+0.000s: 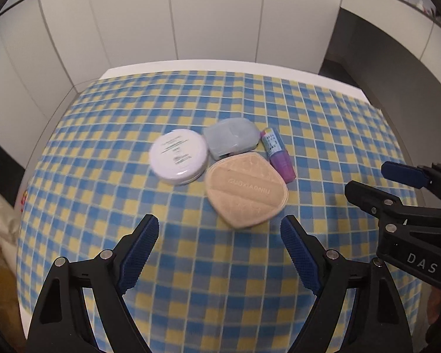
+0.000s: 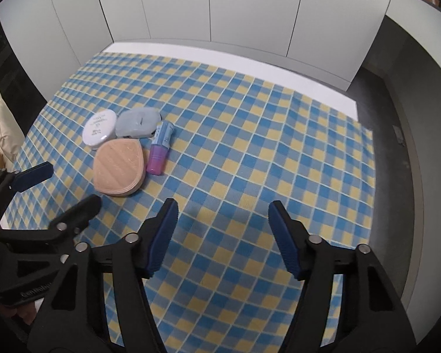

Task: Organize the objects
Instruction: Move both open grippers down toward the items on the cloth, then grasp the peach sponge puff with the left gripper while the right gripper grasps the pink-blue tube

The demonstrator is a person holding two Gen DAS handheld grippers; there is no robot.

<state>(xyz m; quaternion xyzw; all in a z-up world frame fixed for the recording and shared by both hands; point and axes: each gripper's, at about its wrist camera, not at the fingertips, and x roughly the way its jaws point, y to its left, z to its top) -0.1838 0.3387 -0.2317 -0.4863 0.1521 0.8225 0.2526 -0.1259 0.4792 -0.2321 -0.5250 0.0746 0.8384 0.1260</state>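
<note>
Print on round compact [image 1: 178,156] blurred — unreadable.

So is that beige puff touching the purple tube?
Apart. The right wrist view shows a strip of checked cloth between the beige puff and the purple tube.

The left hand-held gripper [image 1: 219,247] tilts steeply down over the tabletop [image 1: 191,264], jaws apart with nothing between them. The right hand-held gripper [image 2: 222,235] slants down over the same tabletop just beside it, jaws likewise apart and empty.
</note>
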